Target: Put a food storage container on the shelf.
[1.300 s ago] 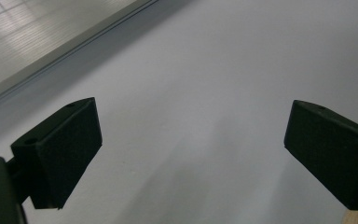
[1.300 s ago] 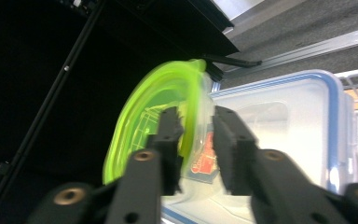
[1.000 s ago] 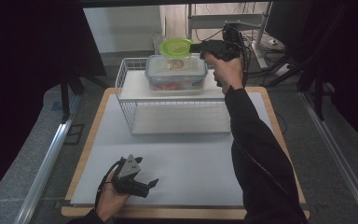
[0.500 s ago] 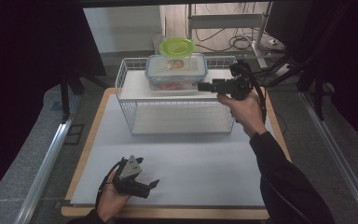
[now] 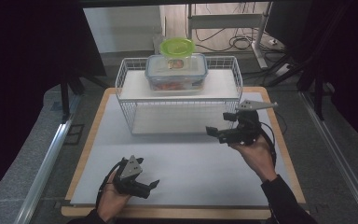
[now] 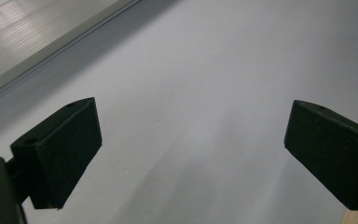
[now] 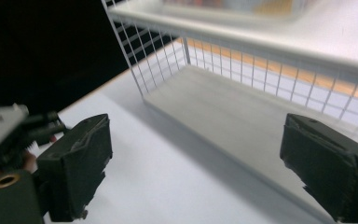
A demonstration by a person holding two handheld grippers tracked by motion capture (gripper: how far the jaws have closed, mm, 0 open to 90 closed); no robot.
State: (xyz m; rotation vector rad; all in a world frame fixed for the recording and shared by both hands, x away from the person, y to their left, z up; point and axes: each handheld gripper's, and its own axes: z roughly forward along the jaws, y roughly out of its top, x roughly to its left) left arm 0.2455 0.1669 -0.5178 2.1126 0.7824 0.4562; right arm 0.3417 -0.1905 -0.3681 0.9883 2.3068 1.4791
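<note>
Change: right gripper [image 5: 219, 134] has left the box [image 5: 176, 72] on the rack's top shelf and come down toward the person; it now hangs over the mat [image 5: 182, 163] just in front of the rack [image 5: 179, 100], near its right front corner. Its jaws have just been opening, with nothing between them.
Unchanged: left gripper [image 5: 150, 186] lies where it was, low over the mat's near left part; box and bowl [image 5: 177, 46] have not shifted.
Right gripper: jaws wide apart and empty; in the right gripper view they frame the rack's lower shelf, with the other gripper at far left.
Left gripper: jaws spread wide in the left gripper view [image 6: 191, 158], bare mat between them.
Box: on the top shelf, toward the back, well apart from both grippers; clear plastic, rectangular with rounded corners, bluish clip lid, red and orange contents showing through the wall.
Bowl: lime green, round, glossy, just behind the box; whether they touch I cannot tell.
Rack: white wire grid, two flat pale shelves, open at the front.
Mat: smooth, matt, pale grey sheet on a wooden board [image 5: 93, 135].
Pads: black, blocky, finely rough faces [image 7: 81, 163].
</note>
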